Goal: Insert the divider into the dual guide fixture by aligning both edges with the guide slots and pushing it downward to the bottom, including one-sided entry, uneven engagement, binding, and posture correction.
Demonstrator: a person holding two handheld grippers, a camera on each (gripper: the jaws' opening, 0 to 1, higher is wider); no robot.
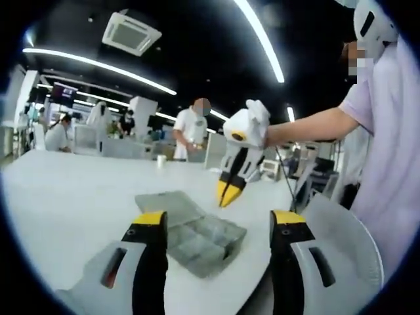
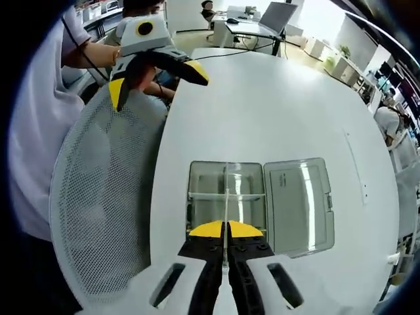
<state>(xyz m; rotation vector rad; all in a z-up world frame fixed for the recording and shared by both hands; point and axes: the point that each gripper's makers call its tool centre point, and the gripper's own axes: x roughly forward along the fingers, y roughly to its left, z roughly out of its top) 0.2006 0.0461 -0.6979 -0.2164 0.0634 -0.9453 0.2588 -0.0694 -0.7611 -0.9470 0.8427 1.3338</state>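
Right gripper (image 2: 225,244) pinches divider (image 2: 226,203) edge-on above box (image 2: 226,190); left gripper (image 1: 216,226) hangs open. We'd level both edges before pressing down.

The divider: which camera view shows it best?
The right gripper view: the divider stands edge-on, a thin clear strip in the right gripper, over the open box. In the left gripper view it is too thin to tell.

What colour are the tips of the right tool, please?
Yellow tips on the right tool, clearest in the right gripper view.
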